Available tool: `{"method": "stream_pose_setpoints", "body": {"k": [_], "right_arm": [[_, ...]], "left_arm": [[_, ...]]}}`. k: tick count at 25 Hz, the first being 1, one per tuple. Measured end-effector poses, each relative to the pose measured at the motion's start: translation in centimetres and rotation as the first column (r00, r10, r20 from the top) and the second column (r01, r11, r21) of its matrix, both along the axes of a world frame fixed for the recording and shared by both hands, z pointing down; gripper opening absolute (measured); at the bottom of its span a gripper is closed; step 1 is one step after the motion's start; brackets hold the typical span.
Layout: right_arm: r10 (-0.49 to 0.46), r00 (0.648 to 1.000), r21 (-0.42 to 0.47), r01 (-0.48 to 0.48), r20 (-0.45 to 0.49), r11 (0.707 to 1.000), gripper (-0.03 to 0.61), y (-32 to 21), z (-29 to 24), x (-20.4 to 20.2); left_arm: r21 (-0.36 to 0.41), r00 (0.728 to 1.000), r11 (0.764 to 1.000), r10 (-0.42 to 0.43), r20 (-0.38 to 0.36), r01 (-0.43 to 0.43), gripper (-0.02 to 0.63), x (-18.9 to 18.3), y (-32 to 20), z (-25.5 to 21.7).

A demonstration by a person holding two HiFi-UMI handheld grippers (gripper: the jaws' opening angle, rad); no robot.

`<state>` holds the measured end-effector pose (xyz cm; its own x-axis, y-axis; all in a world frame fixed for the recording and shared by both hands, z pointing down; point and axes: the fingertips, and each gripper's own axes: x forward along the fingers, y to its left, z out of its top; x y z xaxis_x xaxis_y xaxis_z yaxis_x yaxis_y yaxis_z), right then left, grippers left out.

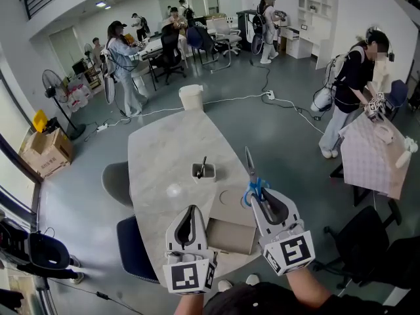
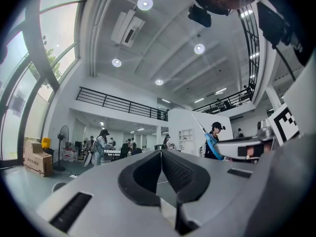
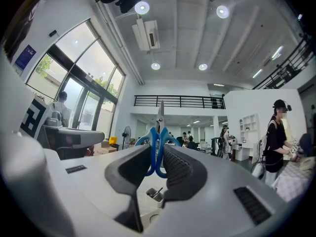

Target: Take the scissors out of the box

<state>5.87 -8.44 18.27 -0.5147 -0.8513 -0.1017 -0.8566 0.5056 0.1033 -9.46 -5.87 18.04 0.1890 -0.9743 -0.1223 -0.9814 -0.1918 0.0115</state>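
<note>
My right gripper (image 3: 159,151) is clamped on the blue handles of the scissors (image 3: 158,130), whose blades point out past the jaw tips. My left gripper (image 2: 160,154), just beside it, has its jaws pressed together on nothing. The cardboard box (image 1: 231,235) sits on the table (image 1: 157,163) below, between both grippers.

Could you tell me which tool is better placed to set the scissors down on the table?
Right. The right tool grips the scissors by their blue handles, lifted above the table; the left tool is shut and empty near the box.
</note>
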Motion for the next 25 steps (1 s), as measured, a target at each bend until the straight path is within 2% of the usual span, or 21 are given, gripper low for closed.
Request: {"method": "stream_pose_setpoints", "body": {"k": [25], "right_arm": [[0.000, 1.000, -0.003, 0.000, 0.014, 1.000, 0.077, 1.0, -0.7, -0.7]], "left_arm": [[-0.002, 1.000, 1.000, 0.003, -0.015, -0.003, 0.017, -0.8, 0.9, -0.6]]}}
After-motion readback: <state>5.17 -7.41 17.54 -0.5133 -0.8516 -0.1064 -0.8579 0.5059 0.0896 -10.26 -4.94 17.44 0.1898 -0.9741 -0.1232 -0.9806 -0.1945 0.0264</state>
